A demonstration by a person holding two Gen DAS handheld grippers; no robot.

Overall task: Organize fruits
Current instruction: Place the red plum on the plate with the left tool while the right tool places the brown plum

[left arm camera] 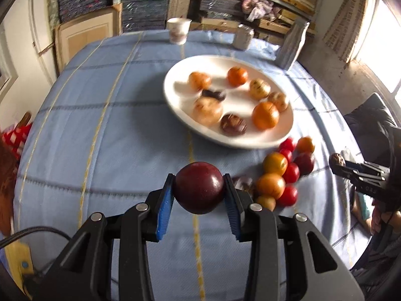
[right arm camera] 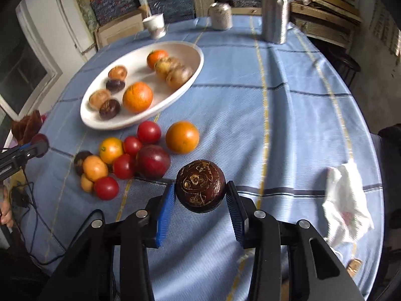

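My left claw (left arm camera: pixel 198 192) is clamped on a dark red plum (left arm camera: pixel 199 188), low in the centre of its frame. My right claw (right arm camera: pixel 200 193) grips a brown, scarred round fruit (right arm camera: pixel 200 186) likewise. The white plate (right arm camera: pixel 100 121) of fruit sits upper left of the right view, with loose tomatoes (right arm camera: pixel 149 132) and oranges (right arm camera: pixel 182 137) on the blue surface (right arm camera: pixel 275 125) just below it.
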